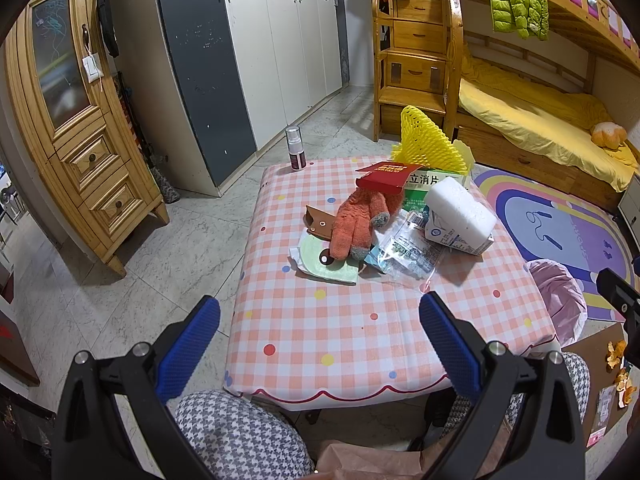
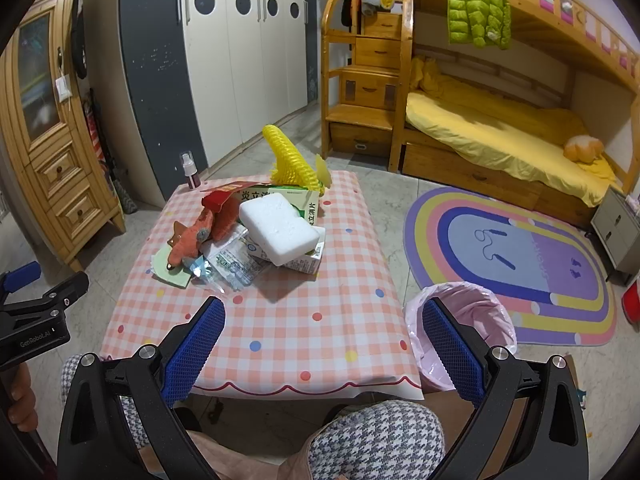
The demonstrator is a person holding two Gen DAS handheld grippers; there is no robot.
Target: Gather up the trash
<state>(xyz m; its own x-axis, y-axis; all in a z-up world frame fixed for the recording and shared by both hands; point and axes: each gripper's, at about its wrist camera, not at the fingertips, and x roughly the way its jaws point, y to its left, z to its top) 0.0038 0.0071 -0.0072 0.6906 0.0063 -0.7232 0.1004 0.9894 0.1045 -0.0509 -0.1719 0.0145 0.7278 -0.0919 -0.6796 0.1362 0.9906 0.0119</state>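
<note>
Left wrist view: left gripper [image 1: 320,348] spread wide, blue pads [image 1: 190,346] apart, nothing between them, held over the near edge of a low table under a pink-and-white checked cloth with coloured dots [image 1: 360,332]. Clutter heaped on the far half: white foam block [image 1: 460,210] resting on a milk carton [image 1: 456,238]; clear crinkled plastic wrapper [image 1: 404,254] beside it; orange plush toy [image 1: 360,220] lying across a pale green cloth [image 1: 326,262]; brown leather pouch [image 1: 318,222] touching the toy; red cardboard flap [image 1: 386,178] over a green-and-white medicine box [image 1: 424,184]; yellow foam fruit net [image 1: 426,140] standing behind. Small spray bottle [image 1: 295,148] upright at the far left corner, well apart from the heap. Only this view shows orange peel scraps [image 1: 620,372] on a brown cardboard sheet [image 1: 600,364] on the floor at right. Pink-lined bin [image 1: 560,300] partly hidden by the table edge.

Right wrist view: right gripper [image 2: 322,350] likewise spread, blue pads [image 2: 452,350] empty, near the table's front edge. Bin mouth seen far more fully here, pink bag liner [image 2: 472,312] open, just beside the table's right corner, on the edge of a rainbow oval rug [image 2: 520,260]. Bin contents cannot be made out. Left gripper's black body enters at the left edge.
</note>
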